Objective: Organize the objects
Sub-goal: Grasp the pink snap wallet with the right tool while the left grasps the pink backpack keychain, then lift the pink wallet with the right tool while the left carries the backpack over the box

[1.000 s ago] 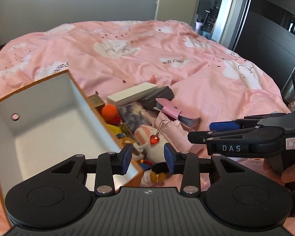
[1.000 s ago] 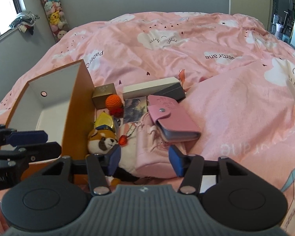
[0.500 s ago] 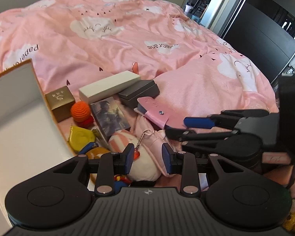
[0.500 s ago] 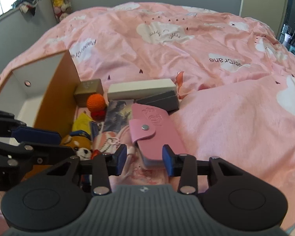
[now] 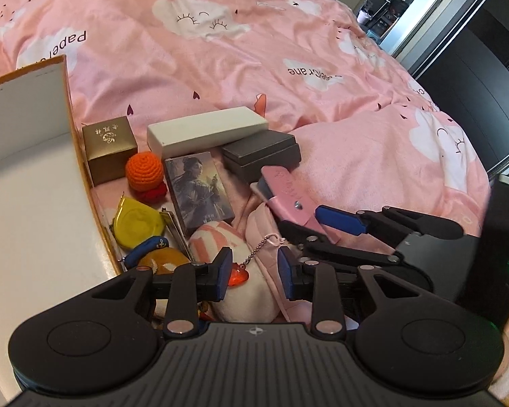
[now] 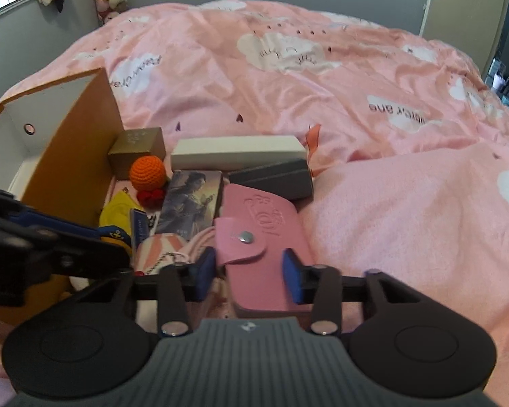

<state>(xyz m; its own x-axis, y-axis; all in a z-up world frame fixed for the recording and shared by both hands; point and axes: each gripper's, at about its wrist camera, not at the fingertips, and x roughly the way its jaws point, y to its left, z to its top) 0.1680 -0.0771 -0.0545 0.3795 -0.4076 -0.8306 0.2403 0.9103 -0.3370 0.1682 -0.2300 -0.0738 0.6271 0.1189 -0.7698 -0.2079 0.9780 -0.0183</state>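
A pile of small things lies on the pink bed beside an open white box (image 5: 34, 203) with orange outer walls. My left gripper (image 5: 254, 271) hangs low over a white and pink plush toy (image 5: 244, 295). Its jaws are closing, and a red heart charm (image 5: 237, 276) on a chain hangs by the left pad, not pinched. My right gripper (image 6: 249, 274) straddles a pink snap wallet (image 6: 264, 224). Its jaws are closing too, with a small gap still showing at the pads. In the left wrist view the right gripper (image 5: 308, 224) is over the wallet (image 5: 285, 190).
Behind the wallet lie a picture card box (image 5: 198, 190), a grey box (image 5: 261, 154), a long white box (image 5: 207, 132), a gold cube box (image 5: 108, 149), an orange crochet ball (image 5: 144, 171) and a yellow pouch (image 5: 137, 222). Dark wardrobe doors (image 5: 475, 78) stand at the right.
Both grippers have moved forward and down over the pile, and their jaws have narrowed. The left one swung off the box's corner to the plush; the right one came over the wallet.
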